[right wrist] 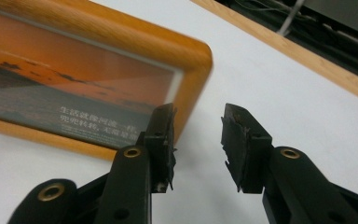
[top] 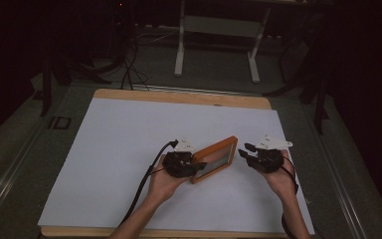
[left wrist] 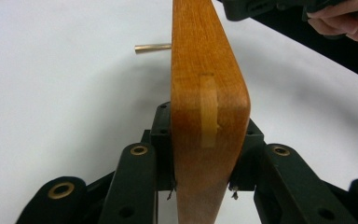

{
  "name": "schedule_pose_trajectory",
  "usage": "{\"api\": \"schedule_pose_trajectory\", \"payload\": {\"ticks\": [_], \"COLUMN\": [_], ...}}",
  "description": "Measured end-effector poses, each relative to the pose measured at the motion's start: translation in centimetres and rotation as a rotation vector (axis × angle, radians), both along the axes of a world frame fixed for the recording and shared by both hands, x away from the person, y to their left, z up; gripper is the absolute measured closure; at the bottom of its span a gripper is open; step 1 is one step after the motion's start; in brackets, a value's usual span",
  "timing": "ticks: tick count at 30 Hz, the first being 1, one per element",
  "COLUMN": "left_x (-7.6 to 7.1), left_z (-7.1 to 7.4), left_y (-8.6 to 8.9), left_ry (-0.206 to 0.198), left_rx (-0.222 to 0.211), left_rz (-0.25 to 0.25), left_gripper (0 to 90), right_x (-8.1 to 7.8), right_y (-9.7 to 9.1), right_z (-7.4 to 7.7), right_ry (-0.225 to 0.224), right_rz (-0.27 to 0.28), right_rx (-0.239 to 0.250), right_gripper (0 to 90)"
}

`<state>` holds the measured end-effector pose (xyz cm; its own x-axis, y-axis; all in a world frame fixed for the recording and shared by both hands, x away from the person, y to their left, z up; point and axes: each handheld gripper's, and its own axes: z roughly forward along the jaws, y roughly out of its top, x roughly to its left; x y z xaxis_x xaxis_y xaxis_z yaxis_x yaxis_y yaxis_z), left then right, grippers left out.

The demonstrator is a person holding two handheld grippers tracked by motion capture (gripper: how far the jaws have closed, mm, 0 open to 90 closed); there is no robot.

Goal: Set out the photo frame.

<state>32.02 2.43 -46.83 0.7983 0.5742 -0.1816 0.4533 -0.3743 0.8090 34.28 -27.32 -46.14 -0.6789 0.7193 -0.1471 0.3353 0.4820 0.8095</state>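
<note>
A wooden picture frame (top: 214,159) with an orange sunset print stands tilted on edge on the white sheet. My left gripper (top: 199,167) is shut on its near left corner. In the left gripper view, both pads (left wrist: 164,135) press the sides of the frame's rounded corner (left wrist: 209,93), and a thin brass peg (left wrist: 153,47) sticks out from the frame's left side. My right gripper (top: 246,151) is just off the frame's right end. In the right gripper view, it (right wrist: 198,135) stands open with nothing between its fingers, and the frame's corner (right wrist: 74,79) lies beyond its left jaw.
The white sheet (top: 129,149) covers most of a wooden table whose far edge (top: 179,96) stays bare. Beyond the table are a dark floor, loose cables (top: 129,64) and the white legs of a desk (top: 180,45).
</note>
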Motion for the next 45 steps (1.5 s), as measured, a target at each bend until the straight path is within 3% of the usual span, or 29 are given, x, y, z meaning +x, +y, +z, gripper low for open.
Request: {"api": "schedule_pose_trajectory", "payload": {"ticks": [8, 20, 34, 41, 45], "left_x": [0.6, 1.4, 2.6, 3.5, 4.1], "left_z": [1.1, 2.0, 4.3, 5.6, 6.1], "left_y": [0.3, -0.2, -2.9, -4.9, -5.8], "left_ry": [-0.015, -0.033, -0.099, -0.148, -0.180], "left_rx": [0.007, 0.033, 0.066, 0.096, 0.117], "left_rz": [-0.024, -0.067, -0.083, -0.134, -0.198], "left_gripper": [68.9, 68.8, 68.8, 68.8, 68.7], "right_x": [0.0, -0.3, 0.4, 1.1, 1.5], "right_y": [0.6, 1.2, 2.7, 2.0, 1.3], "right_z": [1.0, 2.1, 3.1, 3.5, 3.5], "right_ry": [-0.027, -0.028, -0.063, -0.080, -0.066], "right_rz": [0.034, 0.101, 0.222, 0.244, 0.260], "right_rx": [0.028, 0.038, 0.009, 0.017, 0.007], "right_gripper": [62.7, 58.9, 46.5, 44.4, 41.9]}}
